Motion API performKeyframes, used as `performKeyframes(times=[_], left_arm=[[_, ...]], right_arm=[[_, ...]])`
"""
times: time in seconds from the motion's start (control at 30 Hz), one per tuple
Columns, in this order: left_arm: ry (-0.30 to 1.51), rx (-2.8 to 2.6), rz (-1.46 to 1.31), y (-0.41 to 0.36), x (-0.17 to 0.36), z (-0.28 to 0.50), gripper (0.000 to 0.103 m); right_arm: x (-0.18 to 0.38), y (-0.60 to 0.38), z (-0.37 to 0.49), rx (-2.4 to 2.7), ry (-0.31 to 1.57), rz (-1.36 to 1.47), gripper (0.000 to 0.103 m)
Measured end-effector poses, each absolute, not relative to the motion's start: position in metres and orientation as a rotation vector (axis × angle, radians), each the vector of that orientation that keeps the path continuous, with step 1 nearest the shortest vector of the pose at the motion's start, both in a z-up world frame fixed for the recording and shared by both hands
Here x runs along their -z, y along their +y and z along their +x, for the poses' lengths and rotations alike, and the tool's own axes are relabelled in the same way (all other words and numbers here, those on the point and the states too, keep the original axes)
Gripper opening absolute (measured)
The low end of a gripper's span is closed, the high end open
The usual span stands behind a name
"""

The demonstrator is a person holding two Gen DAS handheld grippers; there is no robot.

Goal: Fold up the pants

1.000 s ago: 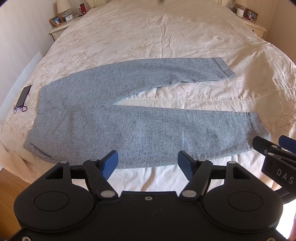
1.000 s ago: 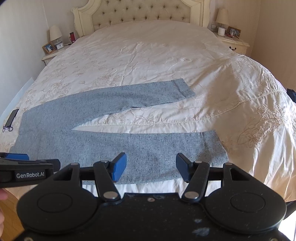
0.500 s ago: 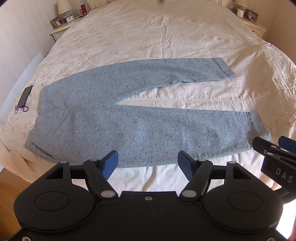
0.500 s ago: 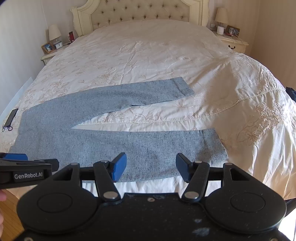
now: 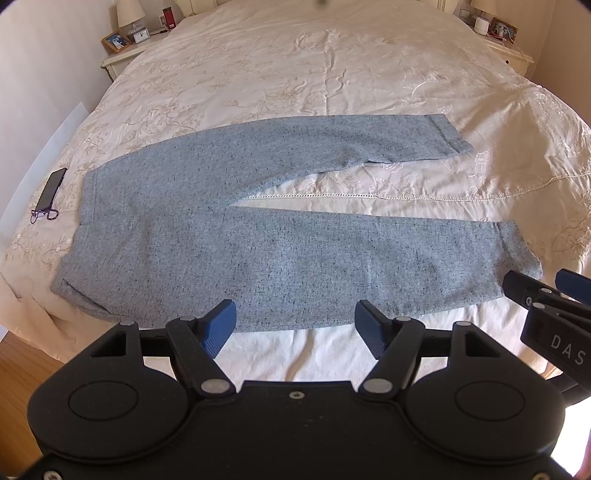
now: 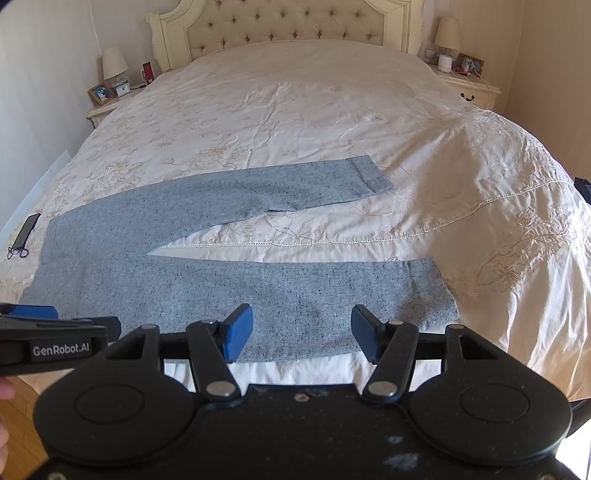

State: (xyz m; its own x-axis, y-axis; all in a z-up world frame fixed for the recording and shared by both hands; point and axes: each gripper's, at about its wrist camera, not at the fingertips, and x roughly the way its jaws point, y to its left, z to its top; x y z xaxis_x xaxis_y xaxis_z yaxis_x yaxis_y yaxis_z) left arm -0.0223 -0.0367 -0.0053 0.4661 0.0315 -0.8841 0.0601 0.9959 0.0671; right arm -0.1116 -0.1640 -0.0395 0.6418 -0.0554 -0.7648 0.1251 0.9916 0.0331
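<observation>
Left wrist view looks down on a wide bed under a cream bedspread stitched with pale floral embroidery and crossed by a lace-trimmed seam. Spread flat on the near part of that cover are the pants, a speckled grey-blue knit flecked with darker threads. Their waistband lies toward the left edge of the bed and both legs run to the right, parted in a narrow V that shows the cover between them. The far leg angles away toward the headboard and ends in a turned-up cuff; the near leg runs along the bed's near edge, and its hem sits just beside the other tool's tip. The cloth is smooth, with only a small fold at the near waist corner.

Next in size, the left gripper hovers over the near leg's lower edge, its blue ribbed pads spread wide with nothing between them. From the right wrist view, the right gripper hangs likewise above the near leg, toward the hem end, its fingers parted and empty.

Smaller things: a nightstand at each side of the bed carries a lamp, and a dark phone with a cord lies on the cover just left of the waistband.
</observation>
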Motion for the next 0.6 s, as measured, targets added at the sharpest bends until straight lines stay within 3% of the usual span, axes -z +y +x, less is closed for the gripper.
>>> performKeyframes(times=[0.6], left_arm=[[1.099, 0.015, 0.092, -0.0349, 0.0079, -0.0207, 0.071]], right_arm=[[0.0420, -0.1608, -0.1067, 0.080, 0.883, 0.084, 0.063]])
